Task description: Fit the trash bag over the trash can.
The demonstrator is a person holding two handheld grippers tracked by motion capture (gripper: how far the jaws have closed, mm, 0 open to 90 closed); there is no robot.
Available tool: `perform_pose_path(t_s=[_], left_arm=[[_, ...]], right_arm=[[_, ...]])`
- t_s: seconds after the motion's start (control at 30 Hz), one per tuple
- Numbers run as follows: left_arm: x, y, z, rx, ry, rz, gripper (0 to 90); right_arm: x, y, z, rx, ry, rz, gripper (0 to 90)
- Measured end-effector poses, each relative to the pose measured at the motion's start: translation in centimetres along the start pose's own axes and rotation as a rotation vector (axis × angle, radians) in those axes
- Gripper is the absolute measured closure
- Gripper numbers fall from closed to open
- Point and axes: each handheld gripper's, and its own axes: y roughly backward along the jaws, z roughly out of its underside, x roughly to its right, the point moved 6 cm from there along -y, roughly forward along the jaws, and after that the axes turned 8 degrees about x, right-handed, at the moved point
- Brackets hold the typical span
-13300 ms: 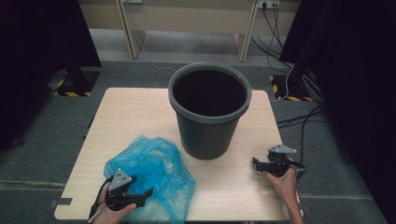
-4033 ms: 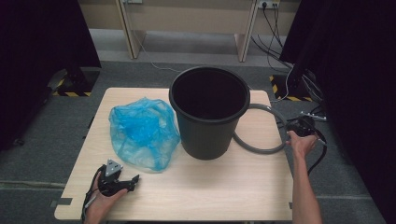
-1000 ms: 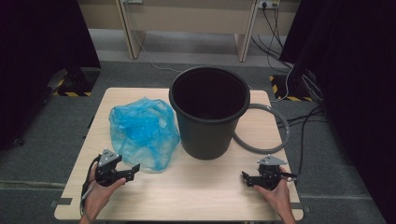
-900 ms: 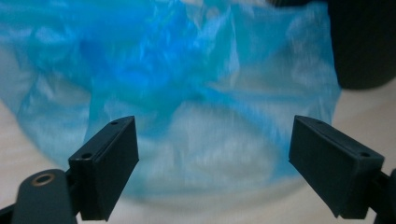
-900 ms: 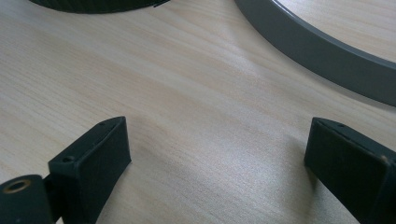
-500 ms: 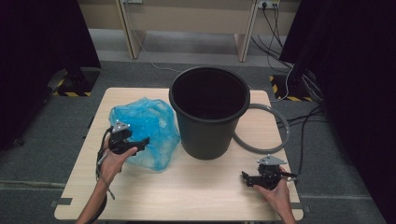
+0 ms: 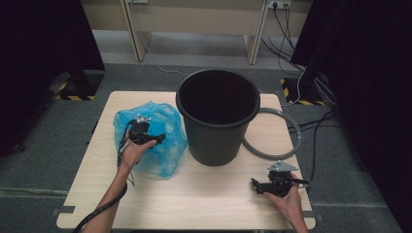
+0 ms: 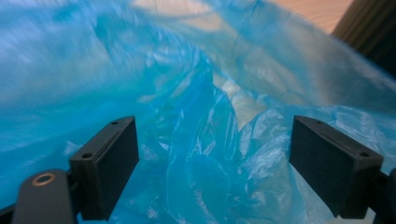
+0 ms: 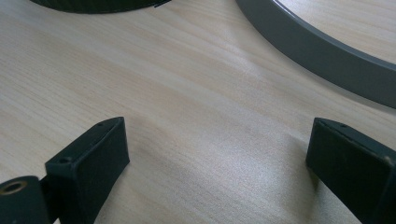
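Note:
A crumpled blue plastic bag (image 7: 165, 145) lies on the table left of a tall dark grey bin (image 7: 217, 116). My left gripper (image 7: 154, 140) hovers over the bag, open; in the left gripper view its jaws stand wide apart with the blue bag (image 8: 201, 140) bunched between and behind them. A grey ring (image 7: 282, 141) lies flat behind the bin at its right. My right gripper (image 7: 256, 186) rests low on the table front right, open; in the right gripper view bare wood lies between its jaws, with the grey ring (image 9: 322, 51) beyond.
The light wooden table (image 7: 194, 204) has free room along its front middle. Cables (image 7: 316, 121) run over the floor at the right. Dark curtains flank both sides, and hazard-striped feet (image 7: 73, 96) stand on the grey floor.
My left gripper has moved from the table's front left forward onto the blue bag. The right gripper has stayed in place at the front right.

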Motion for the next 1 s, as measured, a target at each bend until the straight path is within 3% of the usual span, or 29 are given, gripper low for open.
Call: perform_pose_path(t_s=[0.17,0.23,0.33,0.47,0.57,0.77,0.87,1.0], left_arm=[[0.0,-1.4,1.6,-0.060,-0.031,-0.022,18.0],[-0.1,-1.8,2.3,-0.078,-0.031,-0.021,24.7],[-0.3,-1.7,2.6,-0.046,-0.054,-0.039,35.7],[-0.6,-1.2,2.6,-0.048,-0.050,-0.040,69.2],[-0.7,-1.0,2.7,-0.047,-0.036,-0.045,82.3],[-0.6,0.1,2.7,-0.036,-0.018,-0.017,86.5],[-0.5,1.0,2.0,-0.012,-0.013,0.001,86.7],[-0.2,3.7,-0.2,0.050,-0.008,0.036,86.8]], right_arm=[[0.0,0.0,0.0,0.001,0.004,-0.002,6.2],[0.0,0.0,0.0,0.001,0.004,-0.002,6.2],[0.0,0.0,0.0,0.001,0.004,-0.003,6.1],[0.0,0.0,0.0,0.000,0.004,-0.002,6.1],[0.0,0.0,0.0,0.001,0.004,-0.002,6.2],[0.0,0.0,0.0,0.000,0.004,-0.003,6.1],[0.0,-0.1,0.0,0.001,0.002,-0.003,6.1],[0.1,-0.1,0.0,0.001,0.002,-0.002,6.1]])
